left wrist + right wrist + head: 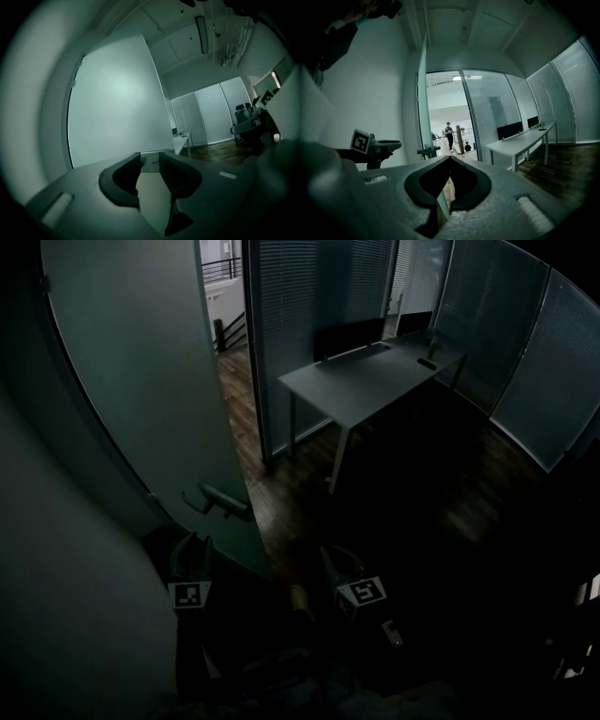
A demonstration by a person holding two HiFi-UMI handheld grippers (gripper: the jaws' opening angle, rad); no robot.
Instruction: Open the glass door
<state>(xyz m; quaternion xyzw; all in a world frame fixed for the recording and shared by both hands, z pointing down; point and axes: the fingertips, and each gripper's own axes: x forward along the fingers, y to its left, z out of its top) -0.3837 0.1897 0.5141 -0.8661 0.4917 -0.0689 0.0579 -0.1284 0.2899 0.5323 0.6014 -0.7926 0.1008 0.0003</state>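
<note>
The frosted, pale-green glass door [141,381] stands ajar at the left of a dim office. Its lever handle [223,502] is near the left gripper [150,157], whose jaws are apart and empty. The right gripper [450,158] is closed on nothing.

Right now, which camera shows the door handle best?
The head view: the door handle shows whole, from above. The right gripper view shows it small and edge-on. The left gripper view shows no clear handle.

Dim room, fisheye views
Light enters by the doorway [445,117]; the floor [441,521] lies in deep shadow; picture edges bend and blacken.
</note>
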